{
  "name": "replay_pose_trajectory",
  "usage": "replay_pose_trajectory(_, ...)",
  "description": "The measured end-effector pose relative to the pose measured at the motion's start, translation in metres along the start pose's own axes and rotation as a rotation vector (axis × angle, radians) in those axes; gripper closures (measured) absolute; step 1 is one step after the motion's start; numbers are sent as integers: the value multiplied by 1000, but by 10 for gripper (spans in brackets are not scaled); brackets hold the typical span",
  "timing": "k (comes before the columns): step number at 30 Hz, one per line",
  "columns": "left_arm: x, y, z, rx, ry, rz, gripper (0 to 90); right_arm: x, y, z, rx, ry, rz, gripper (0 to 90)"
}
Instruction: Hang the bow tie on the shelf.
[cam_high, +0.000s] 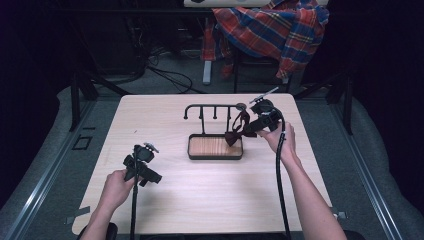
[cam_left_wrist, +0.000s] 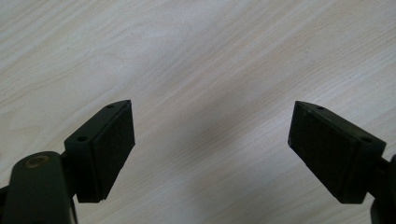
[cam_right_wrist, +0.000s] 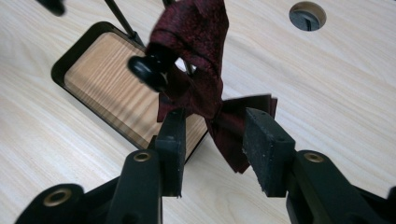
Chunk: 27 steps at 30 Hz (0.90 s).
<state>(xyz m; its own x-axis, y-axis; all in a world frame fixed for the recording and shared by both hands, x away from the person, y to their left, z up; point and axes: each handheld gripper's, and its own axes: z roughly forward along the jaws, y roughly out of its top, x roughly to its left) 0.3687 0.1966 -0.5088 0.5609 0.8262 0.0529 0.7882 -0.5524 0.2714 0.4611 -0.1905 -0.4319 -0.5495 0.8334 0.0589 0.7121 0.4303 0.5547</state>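
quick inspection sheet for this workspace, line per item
surface: pale wood table, with a round hole in it
job's things: dark red bow tie looped on the black rack, over its wooden tray
clutter: nothing seen
grippers: left gripper open above bare table; right gripper open around the bow tie
cables: one black cable trails from each gripper toward the person
surroundings: plaid shirt on a chair, floor wires behind the table

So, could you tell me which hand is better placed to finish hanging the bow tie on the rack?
The right. Its tongs sit around the bow tie, looped at the rack. The left tongs are open over bare table, far from it.
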Motion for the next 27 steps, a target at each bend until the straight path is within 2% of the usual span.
replay_pose_trajectory(2,0,0,0,0,-1,0,147,0,0,-4,7,-4,-20,549)
replay_pose_trajectory(7,0,0,0,-1,-1,0,147,3,-2,-9,-8,5,-30,478)
replay_pose_trajectory(11,1,0,0,0,-2,-1,147,4,-3,-14,6,-15,-40,417)
replay_pose_trajectory(17,0,0,0,-1,-1,-3,147,10,-7,-24,-7,-3,-57,352)
replay_pose_trajectory(21,0,0,0,0,-5,-4,147,14,-11,-31,16,-5,-84,302)
replay_pose_trajectory(27,0,0,0,0,1,-3,147,23,-18,-35,42,13,-96,209)
